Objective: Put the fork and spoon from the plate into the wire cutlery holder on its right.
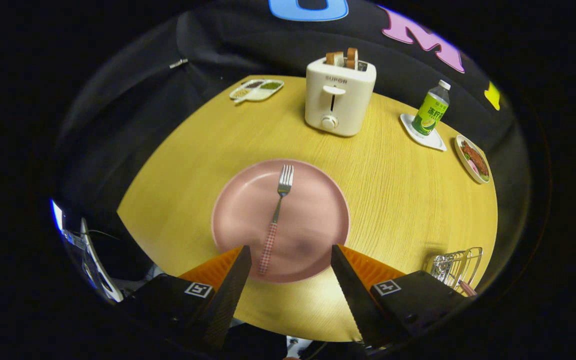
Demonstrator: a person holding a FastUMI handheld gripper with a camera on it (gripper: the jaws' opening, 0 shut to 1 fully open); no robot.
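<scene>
On the round yellow wooden bench (398, 200) sits a round pink plate (313, 200), and a metal fork with a pink-and-white checked handle (275, 220) lies on it, tines pointing away towards the toaster, handle end near the plate's close rim. The tongs (290, 252) hang above the near edge of the plate, spread wide and grasping nothing; the fork's handle end lies between the two fingertips, closer to the left one, and I cannot tell whether that finger touches it. To the right of the plate, near the bench's edge and just beyond the right finger, stands the silver wire cutlery holder (458, 267), partly hidden behind the tongs' body; a pink checked handle (467, 288) leans in it.

Beyond the plate stands a white two-slot toaster (339, 97) with two slices of browned bread (343, 57) sticking up from its slots. Left of the toaster lies a small white divided tray (257, 90) holding grains or seeds in its compartments. Right of the toaster, a green-labelled plastic bottle with a white cap (432, 109) stands upright on a white square coaster (435, 141), and further right a small round dish of food (473, 159) sits near the bench's rim.
</scene>
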